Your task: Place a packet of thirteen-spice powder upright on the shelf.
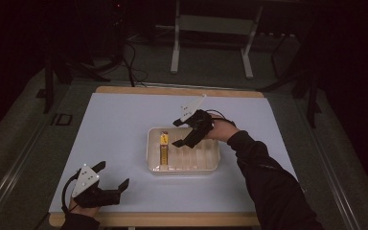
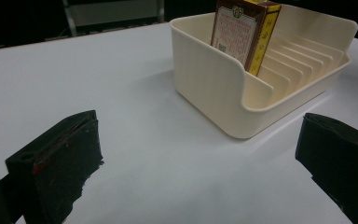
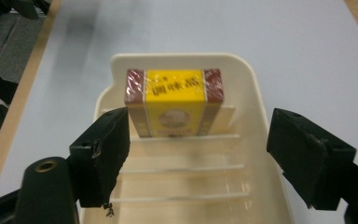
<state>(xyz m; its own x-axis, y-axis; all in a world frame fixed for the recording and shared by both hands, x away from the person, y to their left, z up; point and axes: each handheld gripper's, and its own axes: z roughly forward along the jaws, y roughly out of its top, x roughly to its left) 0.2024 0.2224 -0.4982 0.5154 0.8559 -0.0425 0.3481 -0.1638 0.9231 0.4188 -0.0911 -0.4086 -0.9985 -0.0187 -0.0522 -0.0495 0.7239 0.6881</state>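
We saw a cream slotted tray sitting right of the tabletop's middle, and in its leftmost slot a yellow-and-maroon box stood on edge — upright, leaning on nothing but the dividers. The right hand-held gripper hung over the tray's far half, jaws spread wide and gripping nothing; in the right gripper view the box sat between those jaws, the left jaw close beside it, though we could not tell whether it touched. Over at the near left corner of the tabletop, the left hand-held gripper rested low — released too, jaws well apart, pointing across bare white surface toward the tray, well apart from it.
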